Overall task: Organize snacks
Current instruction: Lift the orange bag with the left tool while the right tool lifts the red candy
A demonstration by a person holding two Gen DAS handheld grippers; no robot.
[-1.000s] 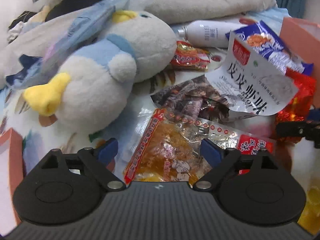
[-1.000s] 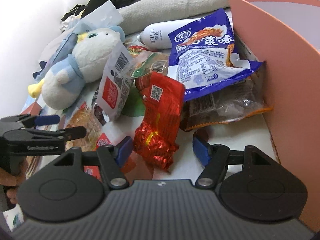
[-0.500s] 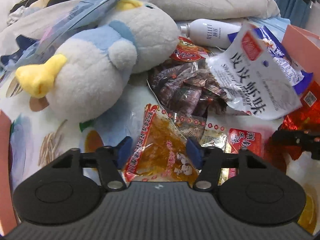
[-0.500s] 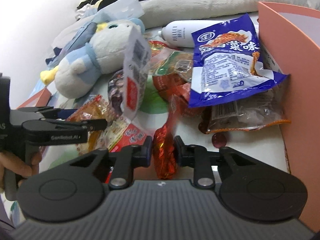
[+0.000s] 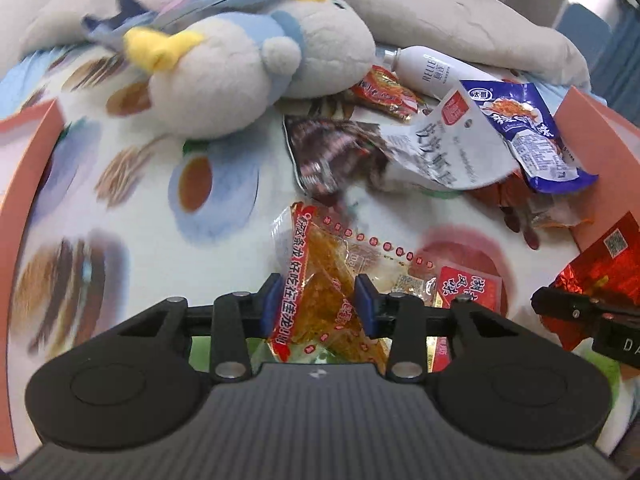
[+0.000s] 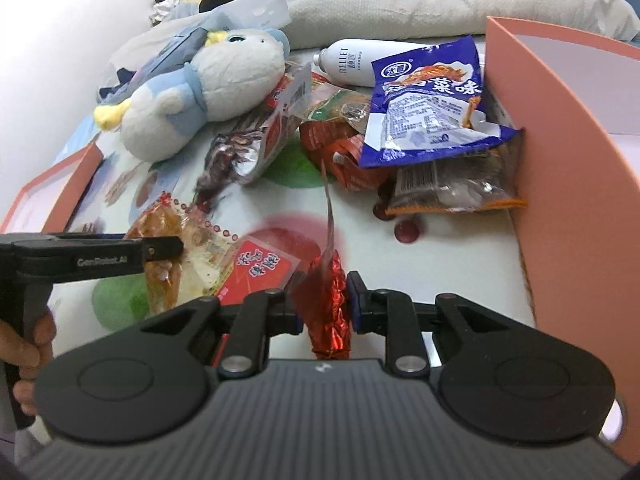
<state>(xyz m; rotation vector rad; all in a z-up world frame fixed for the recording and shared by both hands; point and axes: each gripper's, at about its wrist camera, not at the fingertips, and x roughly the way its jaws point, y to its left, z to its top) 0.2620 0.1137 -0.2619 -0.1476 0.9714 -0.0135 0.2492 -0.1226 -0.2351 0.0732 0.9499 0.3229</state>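
Left gripper [image 5: 320,306]: jaws pinched on orange snack packet [image 5: 324,280]. Right gripper [image 6: 323,306]: jaws clamped on red foil packet [image 6: 326,312], likely bound for pink box [image 6: 560,200].

Lying on a bed [image 5: 132,208] with printed sheet: plush toy [image 5: 248,76], white bottle [image 5: 432,74], blue snack packet [image 6: 428,108], dark snack packet [image 5: 332,156], pink box [image 6: 568,168].

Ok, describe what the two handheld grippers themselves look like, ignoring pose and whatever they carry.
Both are matte black plastic. The left gripper and the right gripper each have a ribbed body, two round discs at the sides, silver pivot screws on angled link arms, and blue pads on the fingers. In the right wrist view, the left one's side bears white lettering, roughly "GenRobot.AI", and a bare hand grips its handle. No cables visible.
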